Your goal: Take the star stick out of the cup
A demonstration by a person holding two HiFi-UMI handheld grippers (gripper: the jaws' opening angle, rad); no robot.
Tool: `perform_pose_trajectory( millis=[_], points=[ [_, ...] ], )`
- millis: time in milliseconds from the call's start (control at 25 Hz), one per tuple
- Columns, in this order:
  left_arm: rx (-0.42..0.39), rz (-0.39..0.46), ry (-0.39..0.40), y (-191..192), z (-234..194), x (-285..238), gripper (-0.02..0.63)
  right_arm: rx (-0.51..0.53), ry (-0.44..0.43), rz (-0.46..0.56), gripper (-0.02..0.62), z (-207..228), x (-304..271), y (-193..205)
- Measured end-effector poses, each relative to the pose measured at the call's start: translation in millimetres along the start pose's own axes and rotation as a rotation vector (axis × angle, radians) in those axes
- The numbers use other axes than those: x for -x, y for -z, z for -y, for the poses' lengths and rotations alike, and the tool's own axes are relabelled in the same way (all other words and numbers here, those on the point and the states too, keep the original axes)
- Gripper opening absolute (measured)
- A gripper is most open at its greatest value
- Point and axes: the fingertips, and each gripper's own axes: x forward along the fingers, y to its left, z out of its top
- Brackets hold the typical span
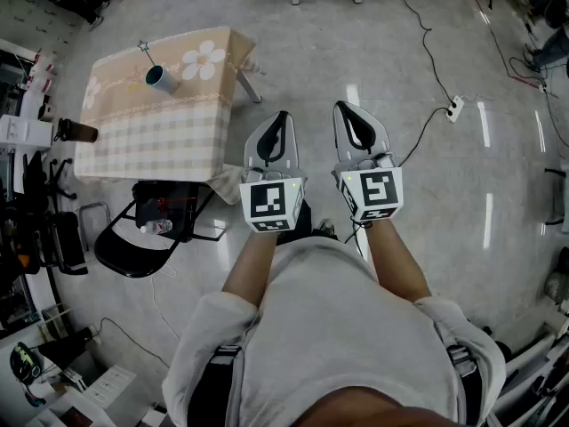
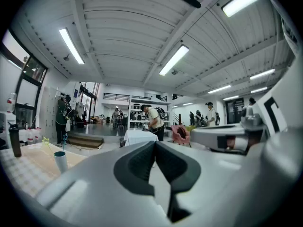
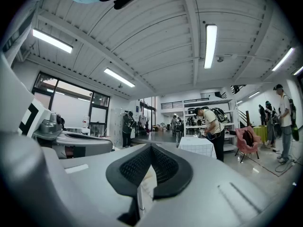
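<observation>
Counted: one beige checked-cloth table (image 1: 151,140), one white teal-lined cup (image 1: 163,79), one thin star-tipped stick (image 1: 142,48), one dark bottle (image 1: 76,132). Two grey two-jaw grippers: left gripper (image 1: 283,116) and right gripper (image 1: 347,107).

Head view looks steeply down at the table (image 1: 151,140); the 2 gripper views face level, sharing the far shelves (image 2: 137,107)

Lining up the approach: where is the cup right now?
In the head view the cup, star stick in it, stands on the cloth-covered table, upper left, beside the daisy print, ahead and left of the left gripper.
</observation>
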Motion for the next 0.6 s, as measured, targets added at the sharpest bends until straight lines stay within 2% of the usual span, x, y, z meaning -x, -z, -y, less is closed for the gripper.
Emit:
perform_pose_trajectory(
  millis=[320, 600],
  points=[
    [0.002, -0.011, -0.039, -0.2, -75.1, -39.1, 0.002, -0.023, -0.049, -0.005, -0.002, -27.0, -85.4, 1.7],
    [0.014, -0.003, -0.111, -7.4, -169.8, -56.2, 0.003, -0.054, -0.195, -0.030, -0.002, -90.1, -181.0, 0.7]
  ],
)
